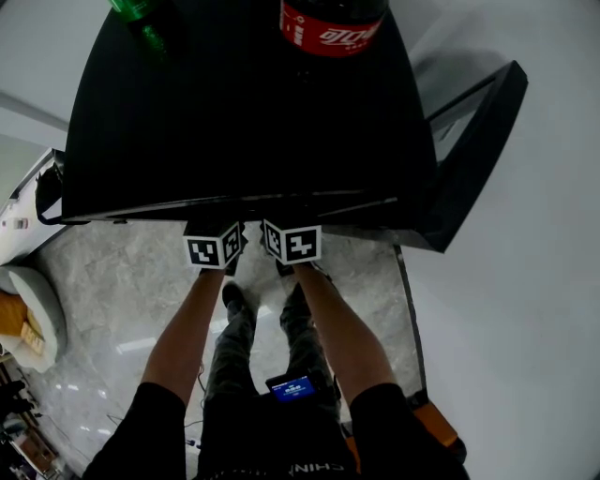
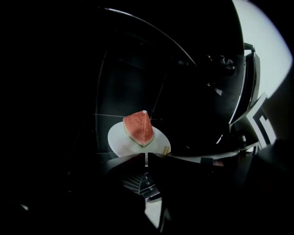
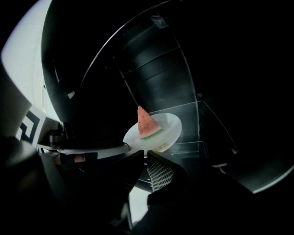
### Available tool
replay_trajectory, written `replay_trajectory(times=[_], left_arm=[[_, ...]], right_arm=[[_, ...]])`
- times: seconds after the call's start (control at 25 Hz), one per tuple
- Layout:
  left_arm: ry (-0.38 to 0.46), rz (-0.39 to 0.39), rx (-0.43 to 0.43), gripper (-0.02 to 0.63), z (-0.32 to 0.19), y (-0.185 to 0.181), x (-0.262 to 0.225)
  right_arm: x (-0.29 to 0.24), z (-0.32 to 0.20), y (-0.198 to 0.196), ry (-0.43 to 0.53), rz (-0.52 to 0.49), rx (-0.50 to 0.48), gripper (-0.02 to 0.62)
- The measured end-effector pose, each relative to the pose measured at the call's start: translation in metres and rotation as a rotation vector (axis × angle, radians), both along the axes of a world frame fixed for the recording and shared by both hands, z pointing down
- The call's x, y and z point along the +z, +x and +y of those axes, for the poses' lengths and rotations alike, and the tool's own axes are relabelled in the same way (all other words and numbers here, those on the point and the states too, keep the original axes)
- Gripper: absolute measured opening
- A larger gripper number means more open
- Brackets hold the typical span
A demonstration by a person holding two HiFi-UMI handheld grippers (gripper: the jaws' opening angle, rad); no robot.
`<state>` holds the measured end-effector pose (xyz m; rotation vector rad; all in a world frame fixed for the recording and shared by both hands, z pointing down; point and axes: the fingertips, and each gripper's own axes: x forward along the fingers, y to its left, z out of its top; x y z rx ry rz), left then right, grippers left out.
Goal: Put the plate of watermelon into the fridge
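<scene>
Plate: white, sitting level on a glass shelf inside the dark fridge, towards the shelf's front part.
Watermelon: one wedge, rind down and point up, standing on the plate.
Left gripper: jaws drawn almost together with only a thin slit between them, holding nothing. Its tips sit just beside the plate's near rim, and the white seen in the slit looks like the plate beyond.
Right gripper: tips likewise nearly closed and empty, close to the same near rim from the other side.
Fridge door: standing open at the right.
On top of the fridge: a cola bottle and a green bottle.
Stage, as I judge it: the plate looks delivered, so what remains is backing out and shutting the door.
Risk – rim snag: both sets of tips are so close to the rim that a crooked pull-back could drag the plate off the shelf edge.
Risk – wedge tipping: a nudge to the plate could topple the tall slice.
Risk – door: if the plate overhangs the shelf – I cannot tell – the closing door could strike it, and a hard slam might rock the bottles above.
</scene>
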<state>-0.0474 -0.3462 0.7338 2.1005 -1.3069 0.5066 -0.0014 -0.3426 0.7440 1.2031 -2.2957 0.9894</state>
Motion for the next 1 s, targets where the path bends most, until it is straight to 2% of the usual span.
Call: replay_trajectory(times=[0.44,0.76,0.84,1.0], left_arm=[[-0.007,0.011,0.004,0.029,-0.024,0.001,0.001],[0.030,0.038,0.031,0.029,-0.011,-0.001,-0.014],[0.047,0.064,0.043,0.029,-0.005,-0.002,-0.025],[0.081,0.179,0.075,0.016,0.028,0.002,-0.066]], right_arm=[[-0.001,-0.029,0.000,-0.015,0.034,0.016,0.034],[-0.011,-0.023,0.006,-0.017,0.021,0.025,0.034],[-0.021,-0.018,0.008,-0.016,0.009,0.022,0.034],[-0.051,0.013,0.013,-0.077,-0.058,-0.001,0.034]])
